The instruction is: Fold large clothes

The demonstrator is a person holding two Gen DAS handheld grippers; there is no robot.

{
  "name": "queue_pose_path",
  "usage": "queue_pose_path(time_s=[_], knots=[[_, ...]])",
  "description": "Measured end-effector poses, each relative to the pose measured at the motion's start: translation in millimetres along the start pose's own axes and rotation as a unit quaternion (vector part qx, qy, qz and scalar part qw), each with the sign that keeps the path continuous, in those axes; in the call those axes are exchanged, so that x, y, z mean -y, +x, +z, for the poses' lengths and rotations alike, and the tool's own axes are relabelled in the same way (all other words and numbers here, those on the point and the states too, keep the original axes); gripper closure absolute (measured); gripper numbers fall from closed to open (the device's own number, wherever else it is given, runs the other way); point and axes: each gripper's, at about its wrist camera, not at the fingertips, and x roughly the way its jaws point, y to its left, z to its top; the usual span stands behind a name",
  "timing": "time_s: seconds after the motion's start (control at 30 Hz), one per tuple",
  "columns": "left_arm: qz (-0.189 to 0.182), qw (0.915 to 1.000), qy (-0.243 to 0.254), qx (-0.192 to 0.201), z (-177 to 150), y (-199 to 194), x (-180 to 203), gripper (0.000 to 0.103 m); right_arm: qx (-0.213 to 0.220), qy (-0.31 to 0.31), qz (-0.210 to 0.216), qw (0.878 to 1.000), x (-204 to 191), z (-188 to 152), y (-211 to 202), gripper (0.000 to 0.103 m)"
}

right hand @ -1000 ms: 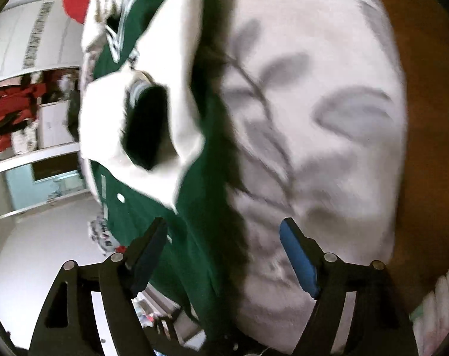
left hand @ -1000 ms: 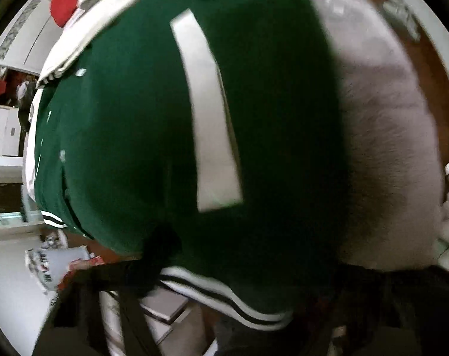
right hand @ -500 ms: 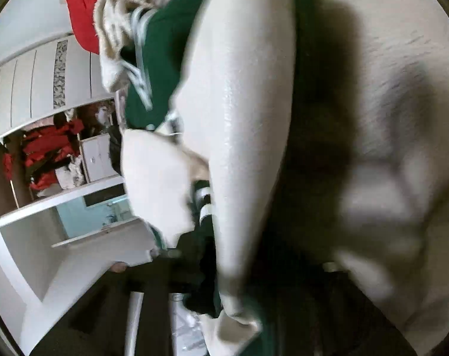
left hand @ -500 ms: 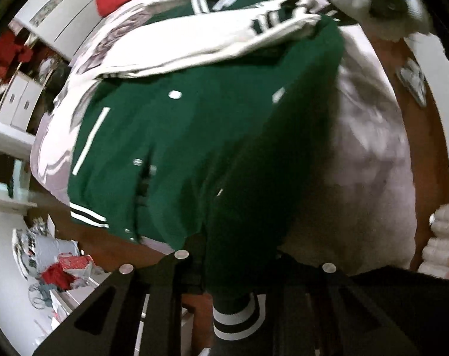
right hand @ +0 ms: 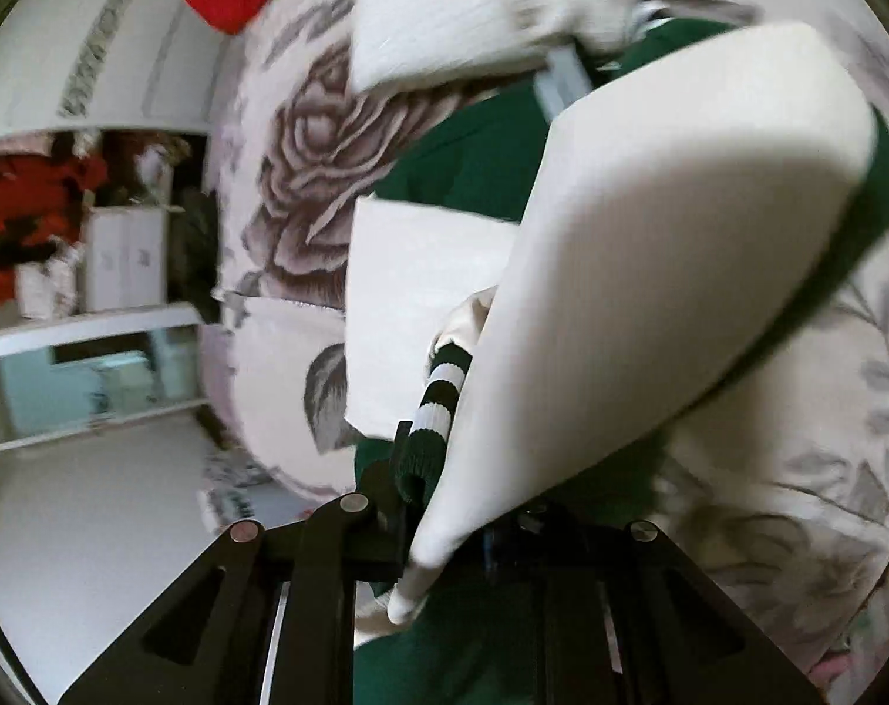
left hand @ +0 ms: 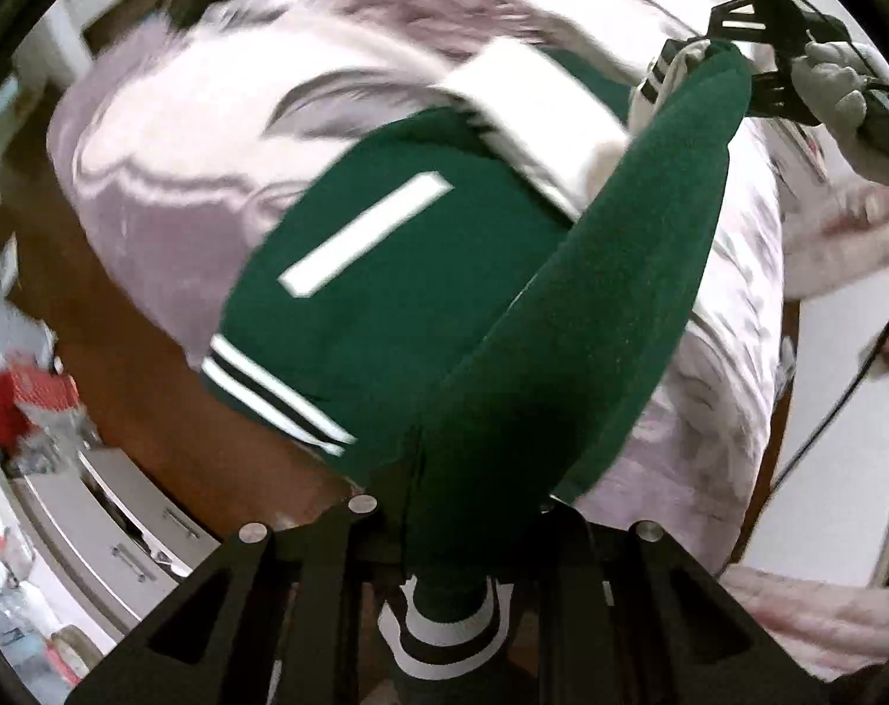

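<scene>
jacket (left hand: 421,294) hem edge pinched in left claw (left hand: 450,534).

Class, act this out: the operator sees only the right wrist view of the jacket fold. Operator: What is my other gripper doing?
Observer: The left gripper is shut on the jacket's green hem.
Operator: Does that view show my right gripper?
Observer: Yes, the right gripper shows far off, lifting a green fold.
Operator: What marks the flat green part?
Observer: A white pocket strip above the striped band.
</scene>
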Motion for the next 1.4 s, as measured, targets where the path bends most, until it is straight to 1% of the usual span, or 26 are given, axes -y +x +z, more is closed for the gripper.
queue_pose_path(time_s=[0.1, 0.13, 0.2, 0.27, 0.37, 0.4, 0.43, 0.47, 0.5, 0.57, 0.67, 0.73, 0.8, 0.9, 0.93, 0.97, 1.0, 1.07, 1.13, 1.17, 1.2, 1.23, 1.27, 1.33, 1.37, 1.4], knots=[[-0.015, 0.9989, -0.04, -0.018, 24.9, 28.5, -66.9, 0.089, -0.013, -0.028, -0.059, 0.998, -75.1, 16.8, 72.6, 0.085], [-0.018, 0.9982, -0.053, -0.023, 31.5, 39.6, -85.4, 0.089, -0.016, -0.032, -0.071, 0.997, -87.7, 17.9, 96.2, 0.084], [-0.023, 0.9956, -0.082, -0.039, 43.6, 68.5, -126.6, 0.084, -0.025, -0.037, -0.086, 0.995, -98.1, 23.3, 133.4, 0.074], [-0.058, 0.9894, -0.113, -0.069, 46.5, 94.6, -160.6, 0.082, -0.042, -0.028, -0.068, 0.996, -106.9, 26.6, 162.4, 0.051], [-0.117, 0.9763, -0.163, -0.08, 38.9, 96.2, -191.3, 0.069, -0.078, -0.016, -0.006, 0.997, -102.3, 13.1, 171.4, 0.039], [-0.125, 0.9746, -0.172, -0.071, 33.6, 88.8, -199.9, 0.057, -0.088, -0.018, 0.015, 0.996, -98.2, 6.2, 169.3, 0.037], [-0.129, 0.9733, -0.179, -0.064, 28.9, 82.4, -206.9, 0.045, -0.097, -0.024, 0.045, 0.994, -91.6, -7.9, 159.6, 0.034], [-0.136, 0.9697, -0.194, -0.059, 22.7, 75.8, -216.4, 0.026, -0.101, -0.031, 0.054, 0.993, -85.4, -19.2, 150.1, 0.033], [-0.141, 0.9668, -0.206, -0.055, 17.6, 71.4, -221.8, 0.021, -0.1, -0.044, 0.056, 0.992, -76.0, -35.5, 137.3, 0.033], [-0.155, 0.9592, -0.231, -0.05, 8.2, 65.9, -231.4, 0.019, -0.093, -0.064, 0.046, 0.993, -58.0, -66.5, 118.9, 0.032], [-0.146, 0.9553, -0.25, -0.062, 0.8, 79.0, -229.5, 0.019, -0.092, -0.073, -0.011, 0.993, -9.5, -122.7, 103.3, 0.032], [-0.147, 0.9556, -0.244, -0.075, 4.0, 89.5, -215.9, 0.019, -0.121, -0.038, -0.033, 0.991, 37.5, -171.4, 113.3, 0.032], [-0.149, 0.9538, -0.246, -0.087, 6.2, 106.7, -199.5, 0.019, -0.158, 0.004, -0.027, 0.987, 78.1, -214.2, 130.7, 0.032], [-0.154, 0.9469, -0.266, -0.095, 8.3, 130.3, -184.1, 0.019, -0.173, 0.062, -0.012, 0.983, 126.0, -260.8, 150.5, 0.032], [-0.162, 0.9419, -0.282, -0.084, 6.7, 137.0, -179.6, 0.021, -0.174, 0.072, 0.0, 0.982, 136.8, -271.1, 154.5, 0.032], [-0.158, 0.9402, -0.293, -0.072, 5.7, 138.9, -177.5, 0.028, -0.174, 0.079, 0.01, 0.982, 144.3, -279.0, 158.2, 0.032], [-0.159, 0.9375, -0.305, -0.052, 4.0, 138.6, -174.0, 0.053, -0.173, 0.083, 0.02, 0.981, 149.9, -286.1, 159.3, 0.032], [-0.155, 0.9342, -0.319, -0.033, 1.2, 129.3, -169.4, 0.064, -0.165, 0.091, 0.04, 0.981, 159.0, -298.4, 157.7, 0.032], [-0.164, 0.9299, -0.329, -0.002, -7.1, 107.8, -168.9, 0.083, -0.158, 0.097, 0.051, 0.981, 164.2, -307.4, 156.2, 0.032], [-0.171, 0.9271, -0.333, 0.006, -10.8, 100.5, -170.2, 0.084, -0.154, 0.099, 0.065, 0.981, 167.1, -314.9, 157.8, 0.033], [-0.183, 0.9221, -0.341, 0.017, -15.6, 89.2, -172.5, 0.091, -0.156, 0.101, 0.079, 0.979, 168.1, -320.5, 161.6, 0.039], [-0.19, 0.9178, -0.348, 0.026, -20.2, 75.8, -175.2, 0.095, -0.16, 0.103, 0.091, 0.977, 178.0, -325.5, 155.5, 0.068], [-0.202, 0.913, -0.353, 0.032, -23.1, 67.6, -177.3, 0.099, -0.155, 0.105, 0.102, 0.977, 177.5, -331.6, 155.6, 0.076], [-0.21, 0.905, -0.367, 0.051, -24.3, 44.7, -188.1, 0.102, -0.141, 0.113, 0.134, 0.974, 172.2, -341.1, 148.2, 0.087], [-0.203, 0.9075, -0.363, 0.06, -21.7, 41.0, -191.6, 0.102, -0.14, 0.121, 0.148, 0.972, 169.0, -345.5, 144.5, 0.088], [-0.186, 0.9142, -0.353, 0.069, -18.2, 36.6, -198.5, 0.102, -0.136, 0.117, 0.155, 0.972, 164.3, -347.9, 141.8, 0.088]])
